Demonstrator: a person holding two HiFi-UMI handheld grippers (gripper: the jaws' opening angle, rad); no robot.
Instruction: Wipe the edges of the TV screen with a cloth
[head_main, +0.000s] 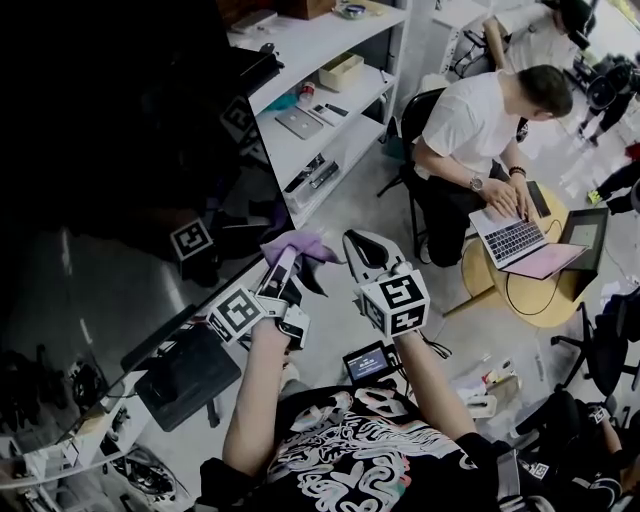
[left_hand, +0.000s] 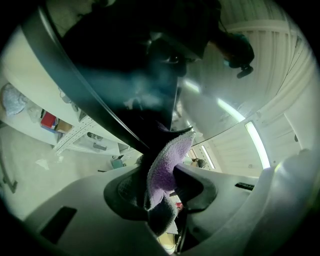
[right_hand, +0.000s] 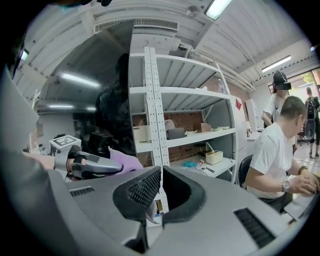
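Purple terry cloth (head_main: 301, 246) sits at the corner of the dark flat TV screen (head_main: 110, 130) in the head view; the left gripper view shows the left gripper (left_hand: 162, 181) pinching it, so we press evenly along the bezel; the right gripper view shows the right gripper (right_hand: 159, 187) closed, empty.

Cloth (left_hand: 167, 165): purple, fuzzy nap. TV screen (head_main: 100, 150): glossy black with pale streaky reflections. Left gripper (left_hand: 160, 187) and right gripper (right_hand: 160, 175): light grey shells, black mesh-textured jaw pads. Marker cube (head_main: 395, 303): white faces, black square codes. Shelving (right_hand: 170, 135): white. Seated person's T-shirt (head_main: 465, 120): white. Wearer's shirt (head_main: 340, 460): black with a white swirl print, possibly pink/teal accents, but it's dim there.
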